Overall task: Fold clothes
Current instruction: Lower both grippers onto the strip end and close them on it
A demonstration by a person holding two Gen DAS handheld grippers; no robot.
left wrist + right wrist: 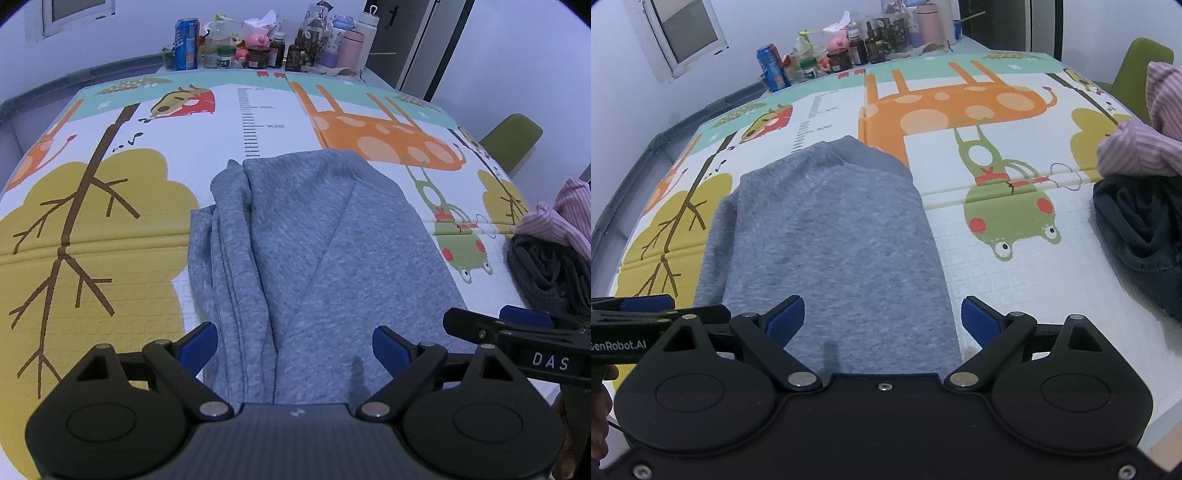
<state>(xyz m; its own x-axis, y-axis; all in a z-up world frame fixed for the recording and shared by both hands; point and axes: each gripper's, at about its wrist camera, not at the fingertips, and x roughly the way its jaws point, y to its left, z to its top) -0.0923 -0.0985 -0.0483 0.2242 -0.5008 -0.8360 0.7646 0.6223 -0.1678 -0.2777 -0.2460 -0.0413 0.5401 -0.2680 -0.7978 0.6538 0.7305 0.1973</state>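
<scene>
Both grippers are hanging side by side over the near edge of the grey sweater [314, 258], jaws wide, gripping nothing. Left gripper [293, 345] is sitting over its middle, right gripper [882, 321] over the right edge. Sweater's long axis is running straight away across the play mat [997, 280], toward the bottles [266, 48].

White letters "DAS" read on the side of the black right gripper body [546, 360] where it enters the left wrist view. "GenRobot.AI", first letter partly cut off by the frame edge, reads in white on the black left gripper body [618, 345] in the right wrist view. The printed height ruler on the colourful cartoon foam play mat [255, 125] carries upside-down marks, one legible as "20CM"; labels on the far bottles and cans are too small to read.
</scene>
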